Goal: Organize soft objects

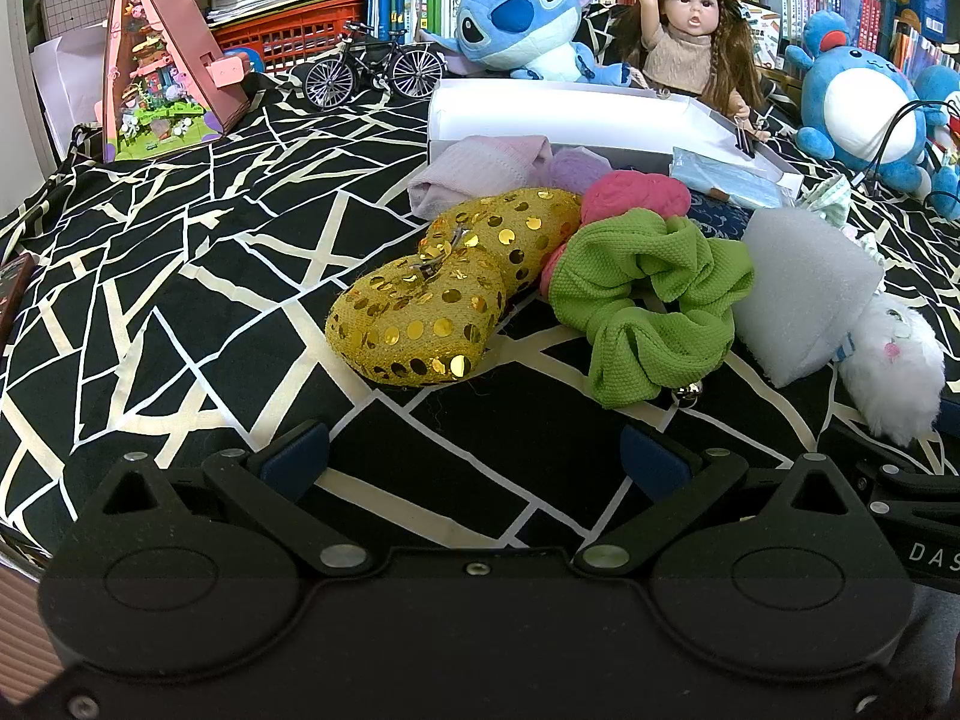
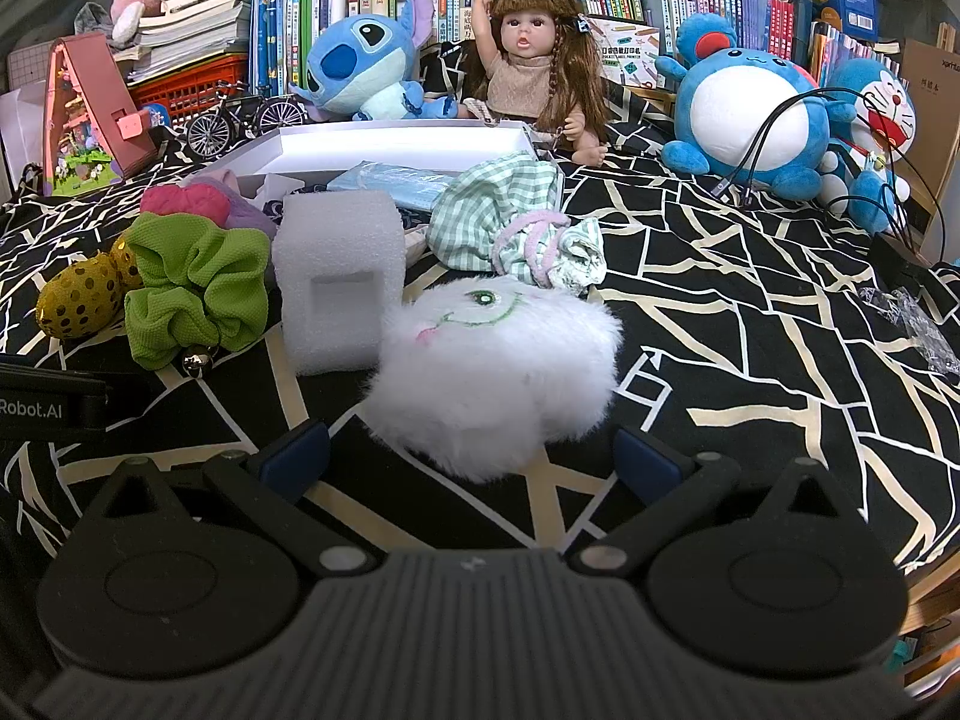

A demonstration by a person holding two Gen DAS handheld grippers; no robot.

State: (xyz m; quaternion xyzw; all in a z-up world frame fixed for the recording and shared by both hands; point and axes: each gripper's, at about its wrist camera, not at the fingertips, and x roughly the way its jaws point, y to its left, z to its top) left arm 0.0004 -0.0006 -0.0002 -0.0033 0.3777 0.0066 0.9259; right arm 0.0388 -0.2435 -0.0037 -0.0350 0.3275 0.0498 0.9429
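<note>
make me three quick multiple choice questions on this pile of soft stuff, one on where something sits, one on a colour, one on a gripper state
1. What lies directly ahead of the right gripper?
A. white furry plush
B. gold sequin pouch
C. toy bicycle

2. What colour is the scrunchie with the small bell?
A. purple
B. green
C. red

3. How does the left gripper stand?
A. shut on the scrunchie
B. shut on the foam block
C. open, holding nothing

Answers:
1 A: the white furry plush fills the space just beyond its fingertips.
2 B: the scrunchie is bright green.
3 C: its jaws are spread over bare patterned cloth.
</note>
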